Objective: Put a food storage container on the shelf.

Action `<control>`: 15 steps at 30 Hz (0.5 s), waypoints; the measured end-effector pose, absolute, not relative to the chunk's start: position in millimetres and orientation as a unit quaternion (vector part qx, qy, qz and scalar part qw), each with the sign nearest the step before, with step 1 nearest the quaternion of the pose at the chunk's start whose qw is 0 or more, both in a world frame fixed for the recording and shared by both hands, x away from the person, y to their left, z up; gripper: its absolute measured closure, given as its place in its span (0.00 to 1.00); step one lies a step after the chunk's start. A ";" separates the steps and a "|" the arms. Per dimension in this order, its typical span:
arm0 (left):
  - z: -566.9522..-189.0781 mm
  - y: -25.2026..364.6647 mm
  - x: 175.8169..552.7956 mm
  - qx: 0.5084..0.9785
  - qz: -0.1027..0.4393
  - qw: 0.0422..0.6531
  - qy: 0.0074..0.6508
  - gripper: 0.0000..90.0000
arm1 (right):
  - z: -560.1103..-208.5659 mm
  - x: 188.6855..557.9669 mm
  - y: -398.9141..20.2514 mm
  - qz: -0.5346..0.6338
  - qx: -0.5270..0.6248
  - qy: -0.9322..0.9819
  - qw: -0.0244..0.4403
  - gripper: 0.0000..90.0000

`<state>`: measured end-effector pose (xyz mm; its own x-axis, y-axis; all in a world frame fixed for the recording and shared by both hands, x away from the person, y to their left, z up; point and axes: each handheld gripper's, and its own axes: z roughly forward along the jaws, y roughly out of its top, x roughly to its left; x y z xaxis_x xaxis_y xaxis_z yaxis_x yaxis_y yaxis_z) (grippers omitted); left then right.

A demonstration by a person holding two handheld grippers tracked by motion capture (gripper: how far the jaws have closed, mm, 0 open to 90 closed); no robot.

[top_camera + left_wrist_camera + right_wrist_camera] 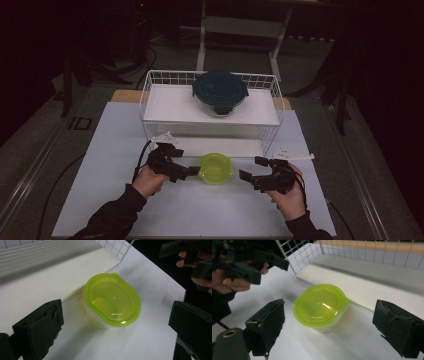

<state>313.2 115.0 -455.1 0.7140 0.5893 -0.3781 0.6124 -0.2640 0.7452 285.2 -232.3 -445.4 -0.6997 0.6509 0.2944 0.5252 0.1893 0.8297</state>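
Setting: dim room, white table (125, 150), wire rack (150, 95) at upper centre.
Container: green-lidded tub (215, 168) on table, frame centre, unheld.
Left hand-held gripper (192, 171): jaws apart beside tub.
Right hand-held gripper (248, 171): jaws apart, clear.
Progress: likely tub set down; shelving remains.

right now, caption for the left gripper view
Open left gripper facing a small clear plastic tub with lime-green lid on the white table.

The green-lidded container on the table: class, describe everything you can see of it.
The green-lidded container is a small tub with a clear, plastic-looking body and a glossy, translucent lime-green lid with a raised rim and a small tab at one edge. The lid is on. It stands upright on the white table top, just in front of the white wire rack. It sits between the left gripper and the right gripper, both open; in the gripper views, neither touches it.
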 end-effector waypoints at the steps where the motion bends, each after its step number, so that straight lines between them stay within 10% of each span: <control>1: -457.0 113.4 315.0 0.793 -0.017 0.475 0.381 0.00 | -447.0 287.5 -231.2 0.508 0.387 0.767 0.059 0.12; 15: -488.1 103.0 333.9 0.761 -0.067 0.461 0.451 0.03 | -476.7 320.1 -213.3 0.477 0.459 0.749 -0.019 0.25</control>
